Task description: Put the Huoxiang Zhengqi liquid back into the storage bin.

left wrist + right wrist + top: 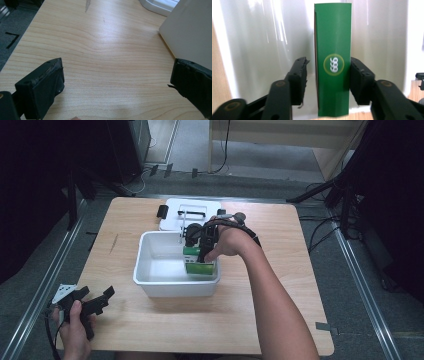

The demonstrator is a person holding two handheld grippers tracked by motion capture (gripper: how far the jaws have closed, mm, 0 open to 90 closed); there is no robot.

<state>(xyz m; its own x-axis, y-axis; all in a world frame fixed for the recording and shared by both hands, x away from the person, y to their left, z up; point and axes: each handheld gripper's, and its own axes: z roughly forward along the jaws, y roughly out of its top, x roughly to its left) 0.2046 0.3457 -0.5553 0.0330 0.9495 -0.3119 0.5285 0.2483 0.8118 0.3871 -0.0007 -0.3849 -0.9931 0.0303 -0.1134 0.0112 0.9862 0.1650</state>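
At frame centre, inside the white plastic tub (150,251), the right gripper (328,75) straddles the upright green cardboard box (333,60); jaws slack w/ a gap on one side, prob. releasing. Left gripper (117,82) gapes wide, idle, lower left.

The one mark that can be read stands on the narrow face of the green box (333,60): three white figures, "666" or "999" (they lie sideways, so which way up cannot be told), set inside a round green badge with a pale yellow ring. In the high view the green box (199,265) shows pale patches on its near face, too small to read.
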